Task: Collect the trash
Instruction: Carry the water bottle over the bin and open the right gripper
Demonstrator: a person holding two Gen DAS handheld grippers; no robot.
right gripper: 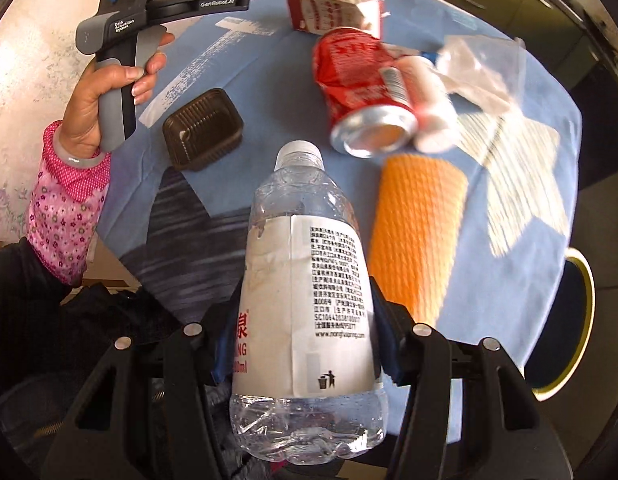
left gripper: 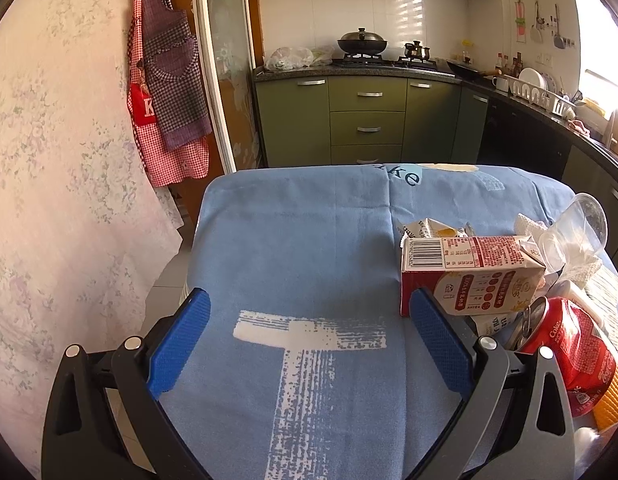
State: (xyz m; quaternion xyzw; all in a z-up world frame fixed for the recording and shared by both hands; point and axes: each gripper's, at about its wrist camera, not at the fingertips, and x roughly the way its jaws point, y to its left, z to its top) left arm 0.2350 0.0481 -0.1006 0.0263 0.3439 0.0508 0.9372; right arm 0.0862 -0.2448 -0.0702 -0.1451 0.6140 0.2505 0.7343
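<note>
My right gripper (right gripper: pixel 301 344) is shut on a clear plastic water bottle (right gripper: pixel 305 280) with a white label, held above the blue tablecloth (right gripper: pixel 269 64). On the cloth lie a crushed red cola can (right gripper: pixel 361 88), a red and white milk carton (right gripper: pixel 333 12), an orange ribbed cup (right gripper: pixel 417 232), a brown plastic tray (right gripper: pixel 203 128) and a clear plastic bag (right gripper: pixel 481 64). My left gripper (left gripper: pixel 309 308) is open and empty over the cloth, just left of the carton (left gripper: pixel 469 268) and the can (left gripper: pixel 565 344). A clear plastic cup (left gripper: pixel 577 228) lies behind them.
A floral wall (left gripper: pixel 61 160) with hanging aprons (left gripper: pixel 165 100) is on the left. Green kitchen cabinets (left gripper: pixel 365 120) and a stove with pans stand beyond the table. A dark bin with a yellow rim (right gripper: pixel 581 320) sits to the right below the table edge.
</note>
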